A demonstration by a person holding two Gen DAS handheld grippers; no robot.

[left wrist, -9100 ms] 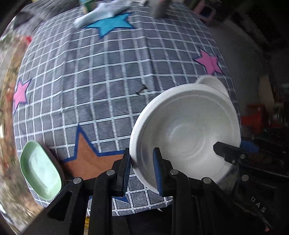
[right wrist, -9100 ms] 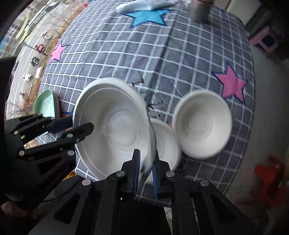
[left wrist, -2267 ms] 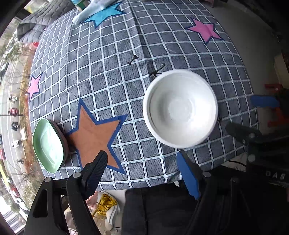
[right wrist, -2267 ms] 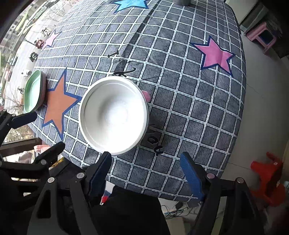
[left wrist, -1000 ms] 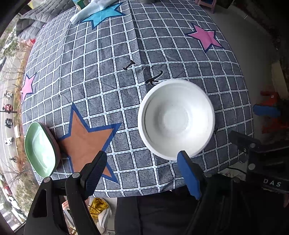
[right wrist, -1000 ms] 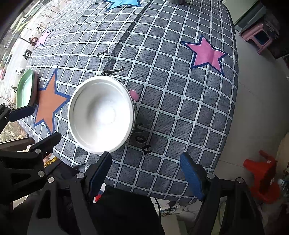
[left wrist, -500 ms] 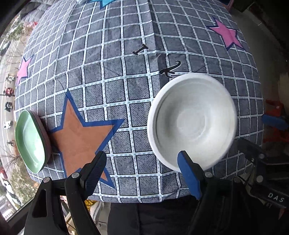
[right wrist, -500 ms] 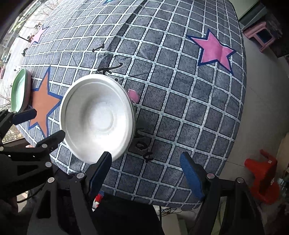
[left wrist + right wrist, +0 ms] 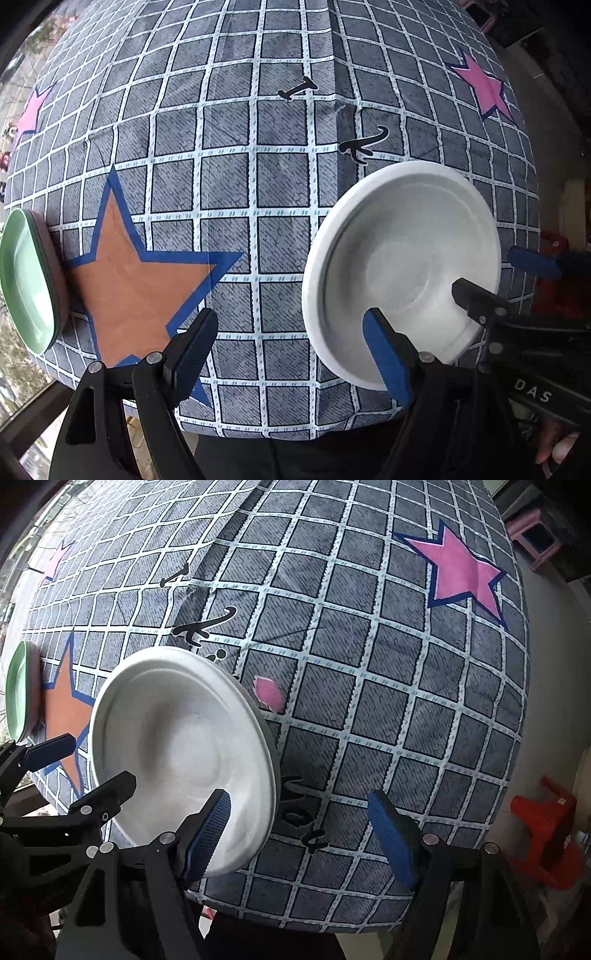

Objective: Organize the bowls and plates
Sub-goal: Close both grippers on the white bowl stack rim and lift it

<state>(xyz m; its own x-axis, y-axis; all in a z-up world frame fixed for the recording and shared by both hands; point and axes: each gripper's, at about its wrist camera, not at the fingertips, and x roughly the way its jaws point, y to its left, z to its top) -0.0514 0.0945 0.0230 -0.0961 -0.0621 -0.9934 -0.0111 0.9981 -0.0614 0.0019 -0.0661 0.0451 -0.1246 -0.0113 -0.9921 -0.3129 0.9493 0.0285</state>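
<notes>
A white bowl (image 9: 402,266) (image 9: 181,753) rests on the grey checked tablecloth (image 9: 229,184) near its front edge. My left gripper (image 9: 291,350) points down with its jaws wide open; the bowl's left rim lies between its fingers, untouched. In the right wrist view the left gripper (image 9: 85,768) shows at the bowl's left side. My right gripper (image 9: 299,827) is open too, straddling the bowl's right rim without touching it. It also shows at the bowl's right side as the right gripper (image 9: 495,277). Green plates (image 9: 22,280) (image 9: 16,686) lie stacked at the table's left edge.
The cloth's front edge (image 9: 280,432) drops off just beyond the grippers, with a person's dark clothing below it. A red stool (image 9: 543,823) and a pink stool (image 9: 535,535) stand on the floor to the right. A fingertip (image 9: 557,446) shows at the lower right.
Both grippers have sunk toward the table, so the bowl looks larger and its rims now sit between the open fingers. The bowl itself has not moved.
</notes>
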